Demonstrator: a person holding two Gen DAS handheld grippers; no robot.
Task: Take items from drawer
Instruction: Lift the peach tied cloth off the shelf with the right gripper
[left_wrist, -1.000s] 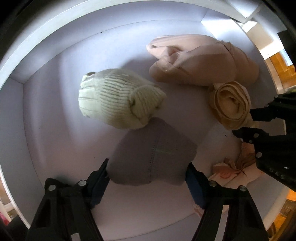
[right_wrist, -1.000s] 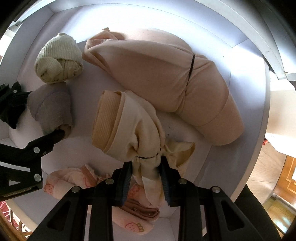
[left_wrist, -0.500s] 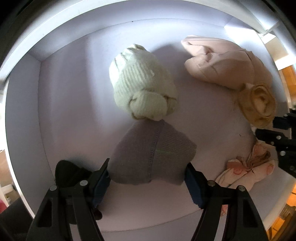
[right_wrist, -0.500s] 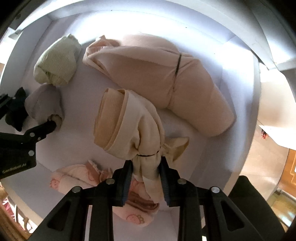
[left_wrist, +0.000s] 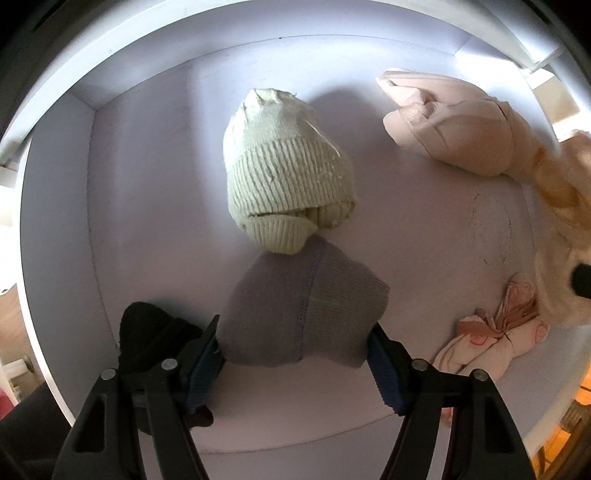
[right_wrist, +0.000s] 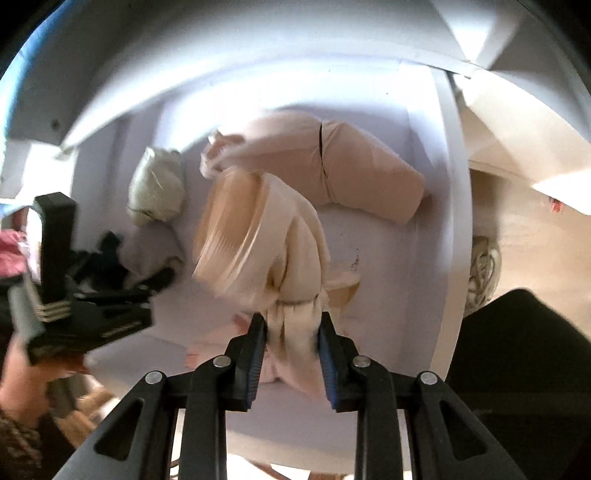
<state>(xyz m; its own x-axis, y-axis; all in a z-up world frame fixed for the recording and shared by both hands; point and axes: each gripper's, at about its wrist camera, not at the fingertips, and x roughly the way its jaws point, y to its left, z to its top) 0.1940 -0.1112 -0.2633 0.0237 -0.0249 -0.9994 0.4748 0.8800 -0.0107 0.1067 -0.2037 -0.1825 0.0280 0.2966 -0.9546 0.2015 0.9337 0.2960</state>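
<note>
Right wrist view: the right tool (right_wrist: 290, 354) is clamped tight on the tied cream-and-tan cloth bundle (right_wrist: 266, 236), now lifted clear of the white drawer (right_wrist: 439, 229) floor it rested on a second ago. The left tool (left_wrist: 295, 354), jaws closing, presses the folded grey knit sock bundle (left_wrist: 306, 306), still down beside the pale green ribbed one (left_wrist: 288, 177).

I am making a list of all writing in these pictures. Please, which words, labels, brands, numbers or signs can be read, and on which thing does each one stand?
No text can be read.
Pale lettering on the side of the black left gripper, seen from the right wrist: too blurred to read.
Pink printed figures on the small pink-and-white folded cloth: pictures, not words.
Grey knitted sock bundle: no label shows.
</note>
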